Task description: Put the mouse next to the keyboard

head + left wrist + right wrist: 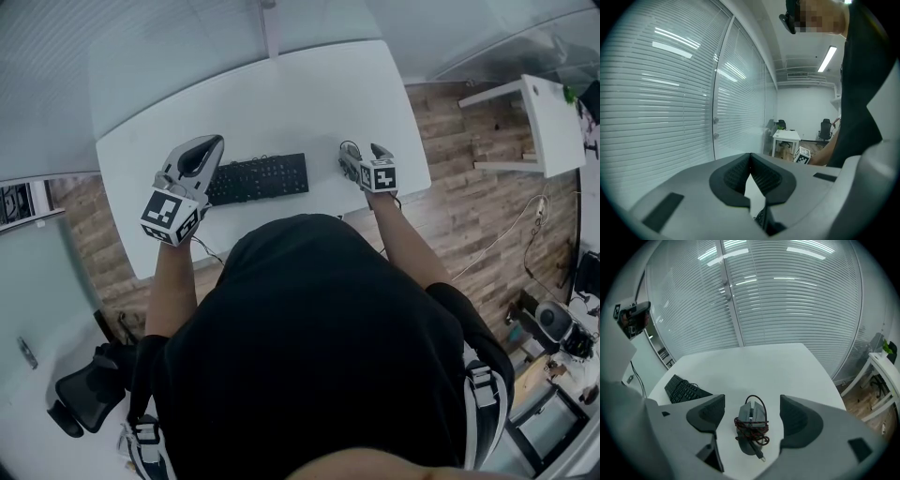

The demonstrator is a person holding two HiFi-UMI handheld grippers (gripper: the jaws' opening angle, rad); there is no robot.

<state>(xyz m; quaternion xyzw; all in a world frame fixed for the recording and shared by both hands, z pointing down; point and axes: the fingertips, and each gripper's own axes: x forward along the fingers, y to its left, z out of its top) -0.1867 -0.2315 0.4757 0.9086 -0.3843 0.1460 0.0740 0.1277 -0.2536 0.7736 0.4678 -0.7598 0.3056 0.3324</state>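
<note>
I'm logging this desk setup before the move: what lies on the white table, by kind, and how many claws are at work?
keyboard: 1
mouse: 1
claws: 2 (left claw, right claw)
Total: 4

— What carries the scene?

— A white table (281, 103) with rounded corners and a plain, matte top.

— And what lies on it?

— A black keyboard (258, 178) lies flat near the front edge, left of centre. To its right lies a grey mouse (751, 412), apart from the keyboard with a strip of bare white top between them.

— Anything with the mouse?

— A red-and-black cord (740, 425) is wound around its body. One loop arcs past its front, and the plug end rests on the tabletop beside it.
</note>
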